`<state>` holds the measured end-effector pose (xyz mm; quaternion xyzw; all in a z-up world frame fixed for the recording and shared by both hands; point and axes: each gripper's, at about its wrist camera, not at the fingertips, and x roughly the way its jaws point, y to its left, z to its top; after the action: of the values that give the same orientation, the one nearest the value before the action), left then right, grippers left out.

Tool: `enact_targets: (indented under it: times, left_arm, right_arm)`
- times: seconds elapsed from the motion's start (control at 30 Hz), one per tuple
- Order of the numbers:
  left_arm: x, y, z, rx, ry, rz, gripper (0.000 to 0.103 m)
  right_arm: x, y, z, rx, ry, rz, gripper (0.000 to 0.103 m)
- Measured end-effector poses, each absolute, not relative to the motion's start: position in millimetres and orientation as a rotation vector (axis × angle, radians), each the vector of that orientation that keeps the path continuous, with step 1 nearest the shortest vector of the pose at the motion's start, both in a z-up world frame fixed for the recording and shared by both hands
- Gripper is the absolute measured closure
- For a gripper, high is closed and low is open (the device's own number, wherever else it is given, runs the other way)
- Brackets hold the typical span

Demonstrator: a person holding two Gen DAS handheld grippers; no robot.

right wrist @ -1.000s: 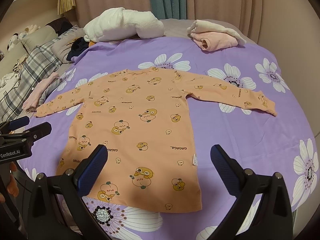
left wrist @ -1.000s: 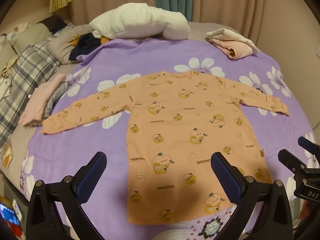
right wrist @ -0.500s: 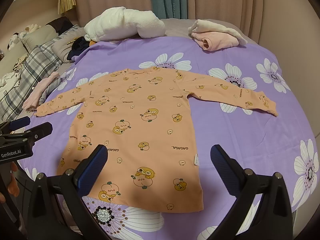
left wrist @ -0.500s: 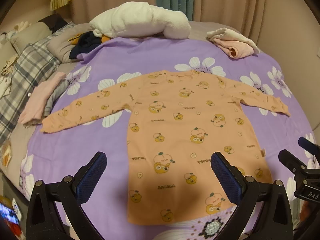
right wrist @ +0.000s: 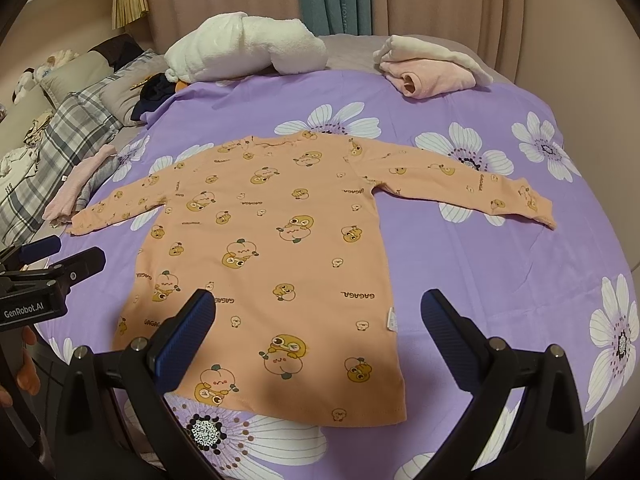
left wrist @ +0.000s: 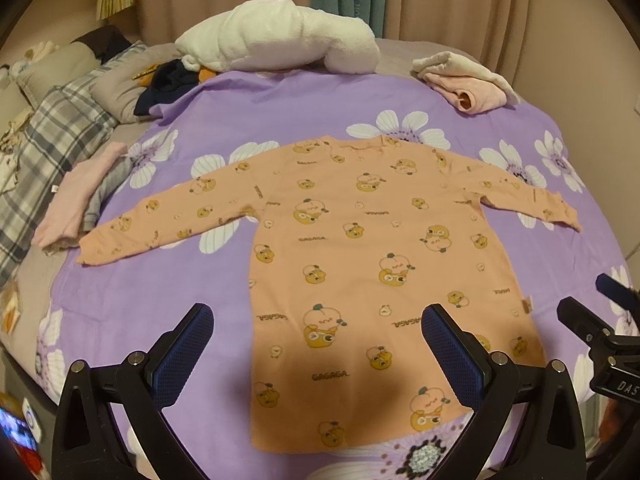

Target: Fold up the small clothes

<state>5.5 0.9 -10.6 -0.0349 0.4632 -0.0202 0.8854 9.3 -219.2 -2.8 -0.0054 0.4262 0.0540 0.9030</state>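
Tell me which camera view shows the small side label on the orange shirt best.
The right wrist view: the side label sits near the centre, between the open fingers. In the left wrist view the label lies toward the right edge, smaller and more distorted.

The shirt point(left wrist: 360, 256) lies flat on the bed point(left wrist: 280, 100), sleeves spread to either side, its hem just ahead of the left jaws. Beyond the collar sits a rolled blanket point(left wrist: 280, 38); a folded garment point(left wrist: 464, 80) lies far right, another garment point(left wrist: 76, 204) beside the left cuff.
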Motion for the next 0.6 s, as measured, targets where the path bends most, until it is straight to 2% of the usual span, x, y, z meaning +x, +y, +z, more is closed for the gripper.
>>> enact_targets:
  times: [0.13, 0.23, 0.37, 0.6]
  left_arm:
    - [11, 10, -13, -0.252, 1.0, -0.169, 0.0]
    - [12, 15, -9, -0.38, 0.955, -0.271, 0.0]
    - [19, 19, -9, -0.439, 0.899, -0.332, 0.0]
    - [41, 20, -27, -0.421, 1.002, -0.311, 0.0]
  right_arm:
    - [14, -228, -8, 0.031, 0.88, 0.135, 0.0]
    - [16, -241, -14, 0.134, 0.869, 0.201, 0.0]
    - [22, -271, -30, 0.321, 0.851, 0.237, 0.0]
    - [38, -364, -57, 0.645, 0.69, 0.144, 0.0]
